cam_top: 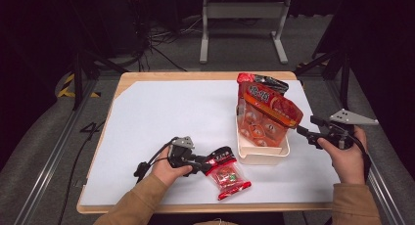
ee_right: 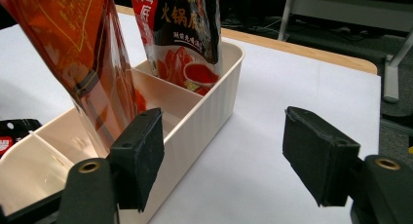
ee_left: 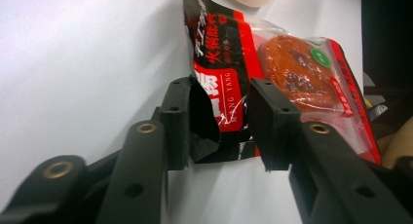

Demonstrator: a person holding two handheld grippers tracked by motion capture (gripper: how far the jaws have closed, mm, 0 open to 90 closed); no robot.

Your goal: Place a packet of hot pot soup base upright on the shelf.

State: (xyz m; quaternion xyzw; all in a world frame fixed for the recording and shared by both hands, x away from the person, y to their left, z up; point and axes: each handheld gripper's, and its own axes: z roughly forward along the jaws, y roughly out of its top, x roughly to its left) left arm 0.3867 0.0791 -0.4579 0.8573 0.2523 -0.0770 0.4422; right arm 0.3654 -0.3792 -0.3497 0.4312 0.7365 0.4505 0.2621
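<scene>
A small red packet [cam_top: 230,178] with a black top end lies flat near the table's front edge. My left gripper [cam_top: 215,159] is shut on that end. In the left gripper view the pads [ee_left: 265,121] sit against both sides of the packet [ee_left: 292,68], and its black edge curls against the left pad. A cream divided bin [cam_top: 262,156] stands to the right, holding a large orange pouch [cam_top: 266,112] and a red-and-black pouch [cam_top: 262,82] behind it. My right gripper [cam_top: 306,129] hovers open just right of the bin, nothing between its jaws.
In the right gripper view, the bin wall [ee_right: 204,112] stands close to the left jaw, with the orange pouch [ee_right: 83,53] and the red-and-black pouch [ee_right: 185,34] upright in separate compartments. The white mat [cam_top: 161,117] lies left of the bin. A metal stand [cam_top: 242,12] is on the floor behind.
</scene>
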